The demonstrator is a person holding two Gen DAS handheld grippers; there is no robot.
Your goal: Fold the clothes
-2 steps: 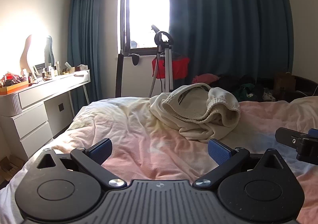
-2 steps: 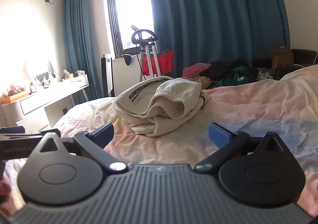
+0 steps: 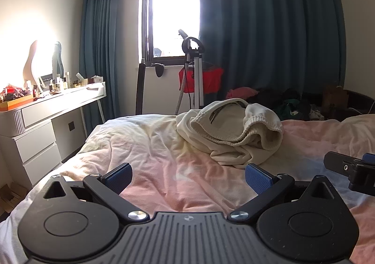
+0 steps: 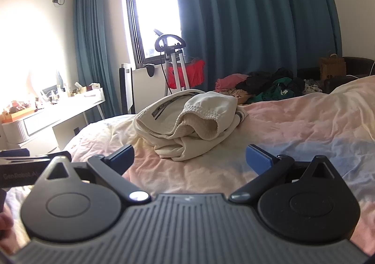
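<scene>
Bedroom, with a crumpled cream garment (image 3: 230, 131) on the bed (image 3: 150, 146).
Left gripper (image 3: 188, 176) and right gripper (image 4: 189, 157) hover low over the pink-and-cream sheet, fingers wide, holding nothing, the garment ahead. Teal curtains (image 3: 269, 36) flank a bright window (image 3: 174, 6); a cluttered white counter (image 3: 54, 102) stands left.

The left hand-held gripper (image 3: 188, 176) is held low and points forward. Its two blue fingers (image 3: 257, 177) are spread far apart, and nothing is between them. The right hand-held gripper (image 4: 189, 158) is held the same way, low and level, with its blue fingers (image 4: 257, 158) wide apart and nothing between them. The two are side by side and close together, not touching. A bit of the person's skin shows at the bottom left edge of the right wrist view.
</scene>
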